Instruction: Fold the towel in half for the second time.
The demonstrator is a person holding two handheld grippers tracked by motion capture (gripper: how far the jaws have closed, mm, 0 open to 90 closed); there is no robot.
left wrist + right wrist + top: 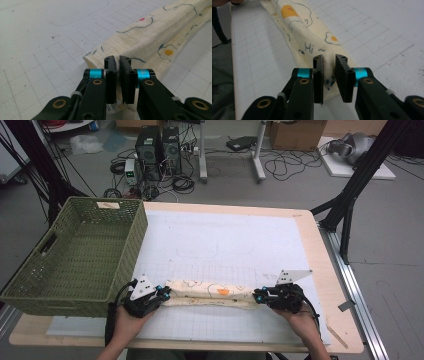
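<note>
A cream cloth (210, 294) printed with fried eggs and blue doodles lies folded into a long strip across the near part of the white grid mat (225, 240). My left gripper (165, 295) is at the strip's left end, and in the left gripper view its jaws (118, 61) are pinched on the cloth (155, 37) edge. My right gripper (257, 296) is at the strip's right end. There its jaws (329, 58) stand a little apart, straddling the end of the cloth (307, 37), which lies flat under them.
A green woven basket (132, 255) stands empty on the table's left side, close to the left gripper. The wooden table edge (320, 270) runs along the right. Beyond the table are computers, cables and black stand legs on the floor.
</note>
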